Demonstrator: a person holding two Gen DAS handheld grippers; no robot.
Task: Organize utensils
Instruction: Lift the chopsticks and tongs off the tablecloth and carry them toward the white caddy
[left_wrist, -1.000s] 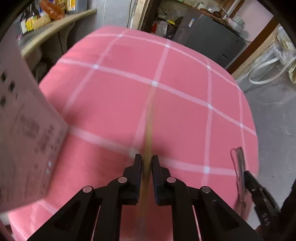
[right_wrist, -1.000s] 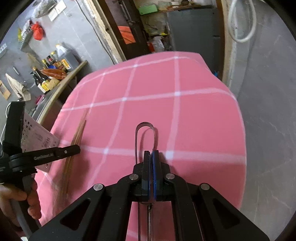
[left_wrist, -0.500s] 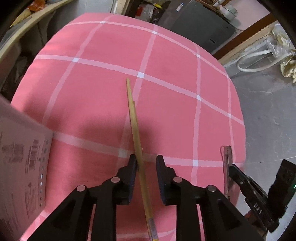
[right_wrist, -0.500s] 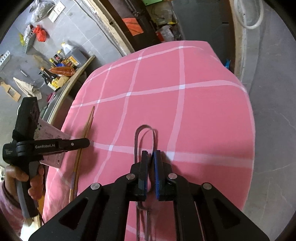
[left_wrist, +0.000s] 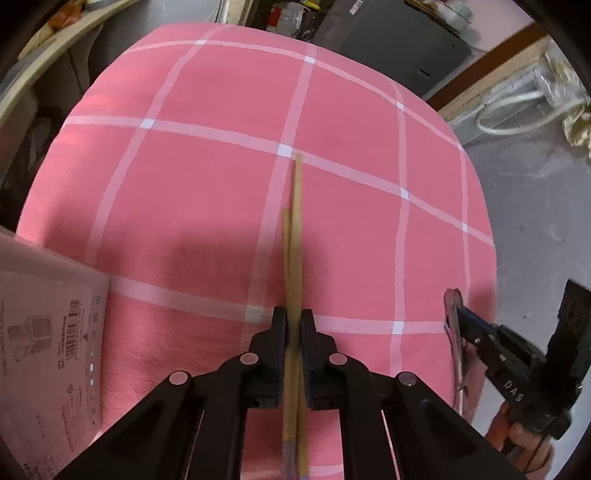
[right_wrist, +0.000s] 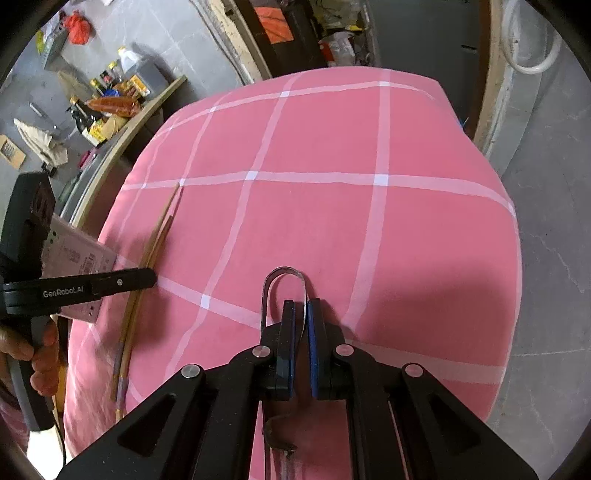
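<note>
Two wooden chopsticks (left_wrist: 295, 236) lie lengthwise on the pink checked cloth (left_wrist: 203, 184), one tip further out than the other. My left gripper (left_wrist: 293, 317) is closing on them, pads pressing both sticks near the middle. In the right wrist view the chopsticks (right_wrist: 159, 236) show at the left under the left gripper (right_wrist: 149, 277). My right gripper (right_wrist: 301, 306) is closing on metal tongs (right_wrist: 284, 271), one arm of the bent steel strip between its pads, the looped end resting on the cloth. The right gripper (left_wrist: 460, 314) and tongs (left_wrist: 452, 306) also show near the cloth's right edge.
A white printed carton (left_wrist: 48, 332) lies at the left edge of the cloth, beside the left gripper. A curved wooden shelf (right_wrist: 122, 129) with bottles and packets stands beyond it. A dark cabinet (left_wrist: 399, 44) stands behind, and grey floor (right_wrist: 546, 258) lies to the right.
The left jaws widened around a skewed chopstick, then narrowed again; both sticks now lie straight between the pads. Both grippers tipped lower over the cloth. The tongs' loop now rests on it.
</note>
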